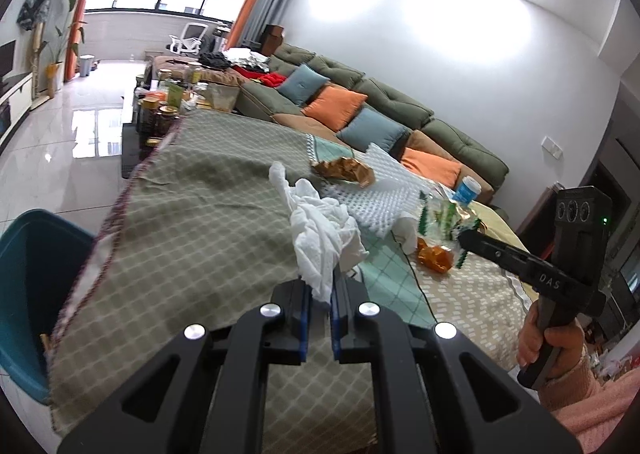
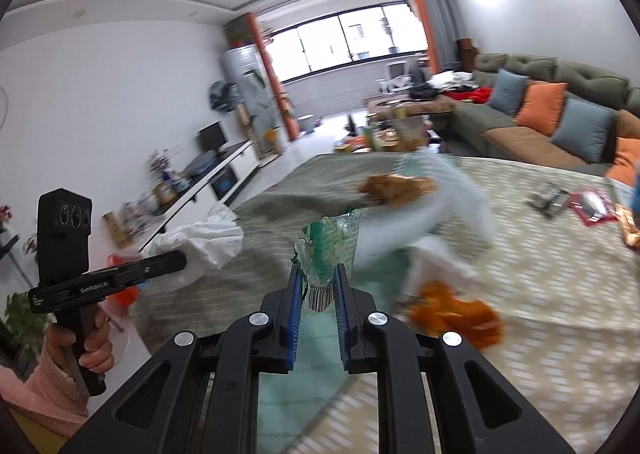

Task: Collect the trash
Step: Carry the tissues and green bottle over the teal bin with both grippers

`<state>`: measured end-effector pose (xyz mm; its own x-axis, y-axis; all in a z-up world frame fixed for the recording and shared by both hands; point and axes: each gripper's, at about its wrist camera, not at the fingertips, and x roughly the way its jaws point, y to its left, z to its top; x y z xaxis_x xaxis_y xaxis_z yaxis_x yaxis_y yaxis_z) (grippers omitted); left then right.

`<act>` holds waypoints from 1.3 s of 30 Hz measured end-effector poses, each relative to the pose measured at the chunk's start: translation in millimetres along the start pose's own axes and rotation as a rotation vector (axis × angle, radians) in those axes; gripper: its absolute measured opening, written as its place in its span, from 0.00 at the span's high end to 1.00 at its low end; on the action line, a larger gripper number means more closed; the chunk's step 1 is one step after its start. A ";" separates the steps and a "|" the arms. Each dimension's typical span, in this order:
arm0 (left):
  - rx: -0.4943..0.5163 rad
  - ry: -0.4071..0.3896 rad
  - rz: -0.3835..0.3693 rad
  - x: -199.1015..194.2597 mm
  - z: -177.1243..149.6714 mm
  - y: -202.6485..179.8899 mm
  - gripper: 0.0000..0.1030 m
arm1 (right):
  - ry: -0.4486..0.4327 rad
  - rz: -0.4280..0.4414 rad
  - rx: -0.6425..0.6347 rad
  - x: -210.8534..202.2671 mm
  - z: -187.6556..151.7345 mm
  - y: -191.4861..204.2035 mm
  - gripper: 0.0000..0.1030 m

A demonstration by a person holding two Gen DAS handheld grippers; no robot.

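Observation:
My left gripper [image 1: 320,286] is shut on a crumpled white tissue [image 1: 320,238], held up above the checked tablecloth [image 1: 192,213]. My right gripper [image 2: 318,278] is shut on a clear and green plastic wrapper [image 2: 334,246], lifted over the table. In the left wrist view that wrapper [image 1: 440,217] hangs from the right gripper [image 1: 466,240] at the right. In the right wrist view the left gripper [image 2: 180,260] holds the tissue [image 2: 200,242] at the left. A brown wrapper [image 1: 346,169], white foam netting [image 1: 376,189] and orange peel [image 1: 434,256] lie on the table.
A blue bin [image 1: 28,294] stands by the table's left edge. A blue-lidded cup [image 1: 466,189] sits at the table's far side. A green sofa with cushions [image 1: 360,101] runs along the right wall. Jars crowd a low table [image 1: 168,101] beyond. A red packet [image 2: 592,207] lies at right.

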<state>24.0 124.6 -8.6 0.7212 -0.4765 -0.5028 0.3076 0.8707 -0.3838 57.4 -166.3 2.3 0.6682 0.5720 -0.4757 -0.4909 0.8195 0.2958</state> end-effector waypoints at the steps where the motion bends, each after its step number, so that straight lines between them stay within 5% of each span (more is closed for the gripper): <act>1: -0.003 -0.006 0.007 -3.5 -0.4 2.4 0.91 | 0.006 0.015 -0.007 4.8 1.2 5.0 0.85; 24: -0.134 -0.141 0.259 -100.1 -6.0 86.1 0.91 | 0.146 0.347 -0.195 105.5 27.3 130.4 0.85; 39: -0.228 -0.146 0.365 -113.8 -9.6 129.2 0.91 | 0.242 0.434 -0.232 162.6 32.8 168.3 0.85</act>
<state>-24.3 290.1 -8.4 0.8423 -0.1065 -0.5284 -0.1159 0.9216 -0.3705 101.8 65.8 1.9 0.2420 0.8089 -0.5358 -0.8215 0.4647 0.3305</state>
